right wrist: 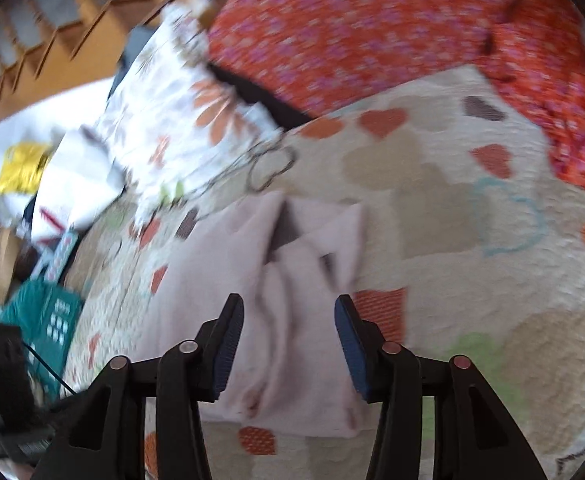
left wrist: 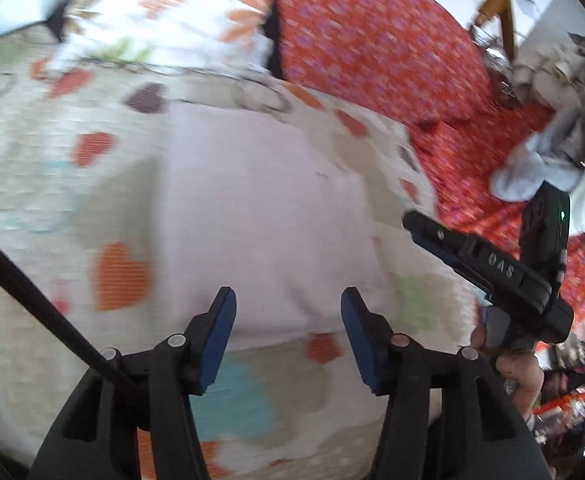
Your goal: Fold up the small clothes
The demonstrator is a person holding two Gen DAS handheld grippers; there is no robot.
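Pale pink garment (right wrist: 292, 288) on the heart-print blanket (right wrist: 472, 240), both grippers' jaws apart, empty

Left gripper (left wrist: 288, 334) jaws apart, empty, right gripper (right wrist: 288, 346) jaws apart, empty

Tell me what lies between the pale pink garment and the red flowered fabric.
Only bare heart-patterned cream quilt separates the pale pink garment from the red flowered fabric; the right wrist view shows it best.

"DAS" stands on the right hand-held gripper (left wrist: 444, 236).
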